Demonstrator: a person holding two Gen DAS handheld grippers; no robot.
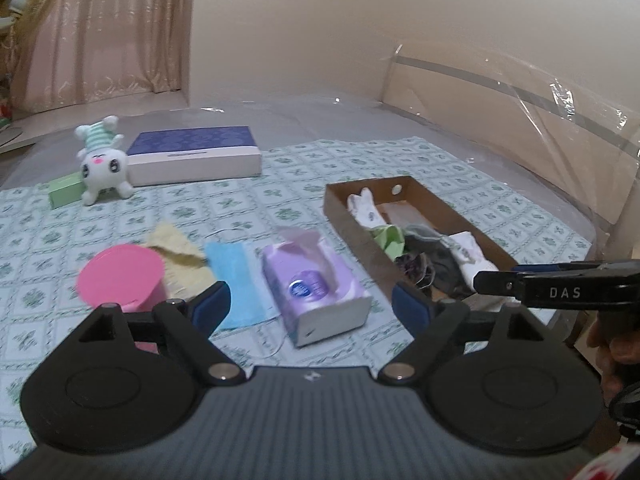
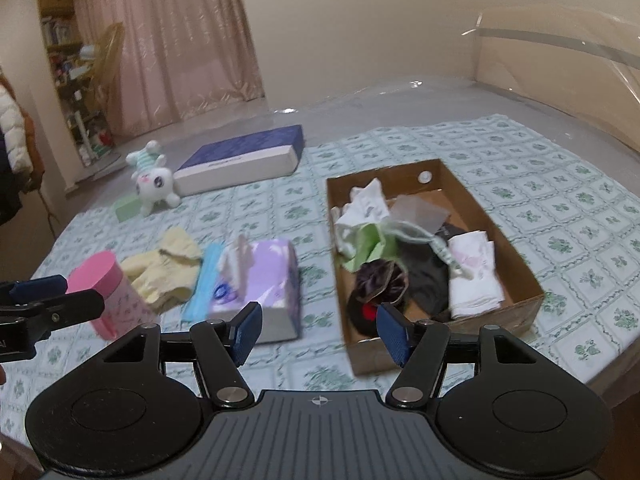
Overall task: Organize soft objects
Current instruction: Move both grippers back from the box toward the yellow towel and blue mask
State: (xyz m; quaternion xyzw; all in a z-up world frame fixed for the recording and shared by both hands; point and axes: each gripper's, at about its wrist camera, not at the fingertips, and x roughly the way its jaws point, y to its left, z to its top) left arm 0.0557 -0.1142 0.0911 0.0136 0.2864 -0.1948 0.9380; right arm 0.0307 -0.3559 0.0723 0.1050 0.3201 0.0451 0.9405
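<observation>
Green-and-white checked cloth (image 2: 520, 160) covers the bed, and clear plastic sheet lies on the far part. Only the right wrist view shows a bookshelf (image 2: 60, 40) and a white puffy coat (image 2: 10, 128) at the left edge.

Next biggest is the brown cardboard box (image 2: 516, 256) on the right side of the cloth. Inside it lie soft things in a heap: a white sock (image 2: 366, 204), a light green cloth (image 2: 368, 246), a dark scrunchie (image 2: 380, 280), dark cloth and a folded white cloth (image 2: 474, 276).

A flat blue-topped box (image 1: 196, 154) sits far back. A white plush toy (image 1: 102, 160) lies upside down just beside it, touching a small green block (image 1: 64, 190).

Near the front sit a purple tissue pack (image 1: 316, 284), a flat blue cloth (image 1: 236, 280), a crumpled yellow cloth (image 2: 164, 268) and a round pink tub (image 1: 124, 276), side by side.

The left gripper (image 1: 312, 306) has its fingers (image 1: 210, 306) wide apart, holding nothing, above the tissue pack. The right gripper (image 2: 316, 330) is also spread wide and empty, near the front end of the cardboard box.
</observation>
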